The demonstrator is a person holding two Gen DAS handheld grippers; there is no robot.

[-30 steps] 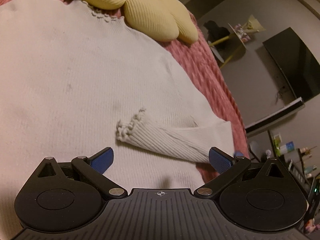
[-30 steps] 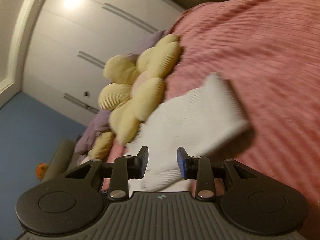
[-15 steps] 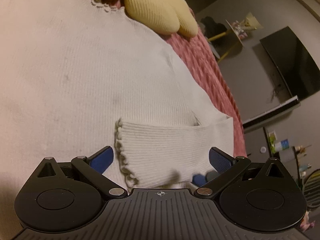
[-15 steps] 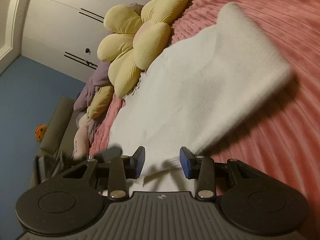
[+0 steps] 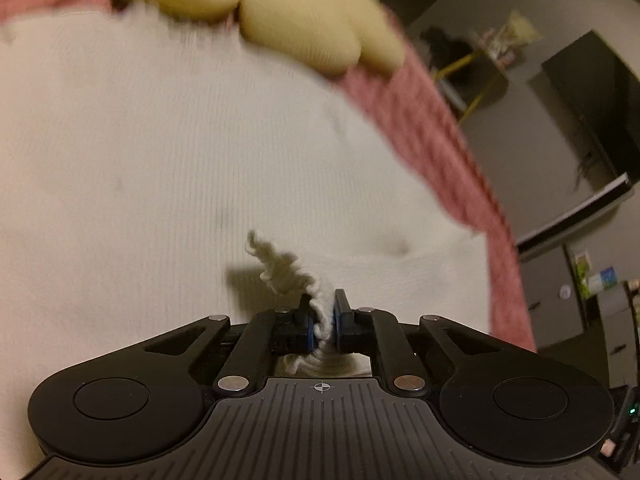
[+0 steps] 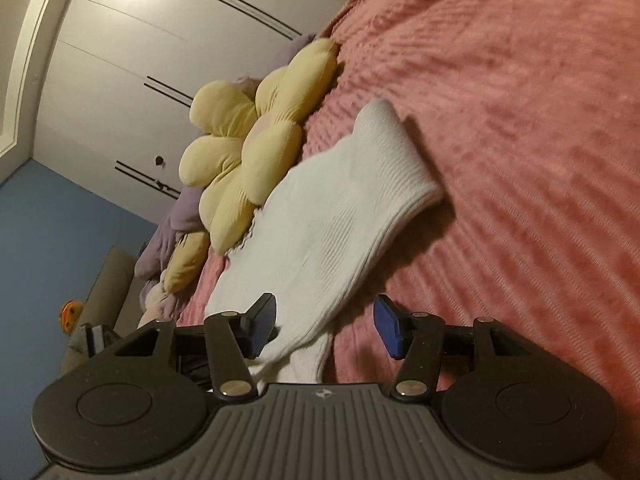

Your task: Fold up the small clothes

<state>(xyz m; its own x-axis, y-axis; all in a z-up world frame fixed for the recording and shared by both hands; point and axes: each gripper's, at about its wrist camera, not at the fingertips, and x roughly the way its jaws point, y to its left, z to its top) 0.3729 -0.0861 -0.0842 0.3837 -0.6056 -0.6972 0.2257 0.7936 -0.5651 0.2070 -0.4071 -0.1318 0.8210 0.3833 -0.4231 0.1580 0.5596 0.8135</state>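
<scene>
A white ribbed sweater (image 5: 160, 160) lies spread on a pink bedspread (image 5: 432, 136). My left gripper (image 5: 323, 314) is shut on the frilled cuff (image 5: 280, 268) of its sleeve, which is bunched between the blue pads and sticks up past them. In the right wrist view the sweater (image 6: 344, 208) shows as a folded white edge running down between the fingers of my right gripper (image 6: 325, 310). Those jaws are opening. The cloth passes close to the left pad (image 6: 260, 320), and the right pad stands apart from it.
A yellow flower-shaped pillow (image 6: 248, 148) lies at the sweater's far end, also seen in the left wrist view (image 5: 296, 28). White wardrobe doors (image 6: 140, 40) and a grey seat (image 6: 108, 280) stand beyond. A dark screen (image 5: 592, 92) and shelves stand past the bed's right edge.
My left gripper has gone from wide open to shut on the sleeve cuff and lifted it slightly. My right gripper's jaws have spread wider around the white cloth.
</scene>
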